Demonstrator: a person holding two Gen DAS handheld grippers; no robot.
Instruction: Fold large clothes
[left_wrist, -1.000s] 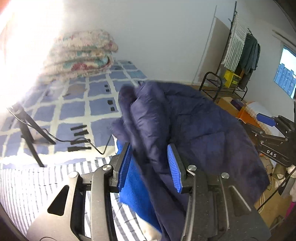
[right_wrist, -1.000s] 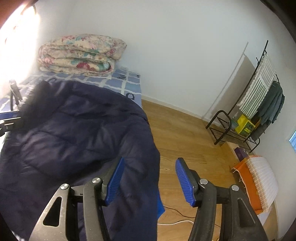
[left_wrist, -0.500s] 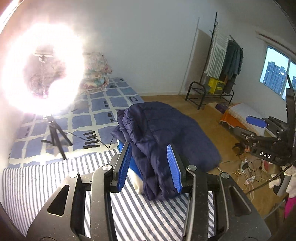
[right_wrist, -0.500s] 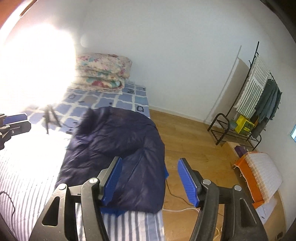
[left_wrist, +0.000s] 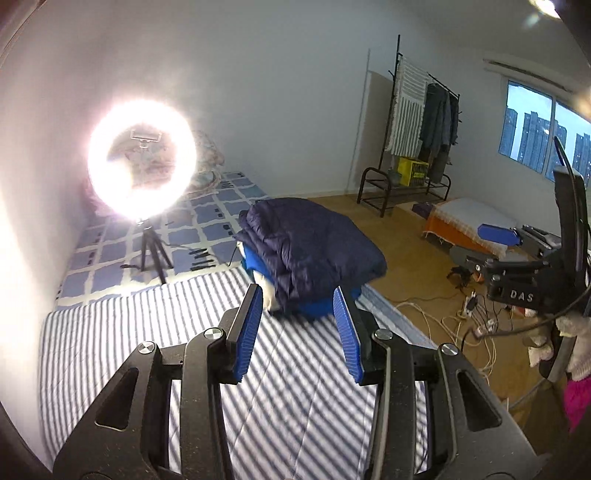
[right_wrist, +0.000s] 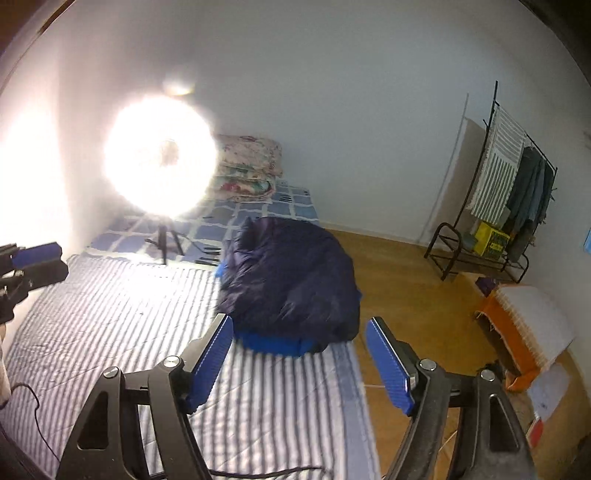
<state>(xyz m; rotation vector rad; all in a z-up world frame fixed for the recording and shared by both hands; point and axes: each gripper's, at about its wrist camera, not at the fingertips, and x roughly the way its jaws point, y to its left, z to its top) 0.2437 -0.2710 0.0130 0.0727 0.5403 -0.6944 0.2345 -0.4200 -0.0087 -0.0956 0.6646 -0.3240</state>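
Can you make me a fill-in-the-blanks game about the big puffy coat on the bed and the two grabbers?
1. The dark navy coat lies folded on a bright ____ garment.
2. Both sit on the ____ sheet.
3. The left gripper holds ____.
4. Beside the coat stands a glowing ring ____ on a tripod.

Missing words: blue; striped; nothing; light

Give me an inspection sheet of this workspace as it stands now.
Surface: striped sheet on the bed, checked blanket beyond it.
Job's things: navy puffer jacket folded, lying on a blue garment.
Clutter: floral quilt stacked by the wall.
Grippers: left gripper open, empty; right gripper open, empty, jaws just widened.
Cables: cords and power strip on the wooden floor.
Surroundings: ring light on tripod, clothes rack, window.
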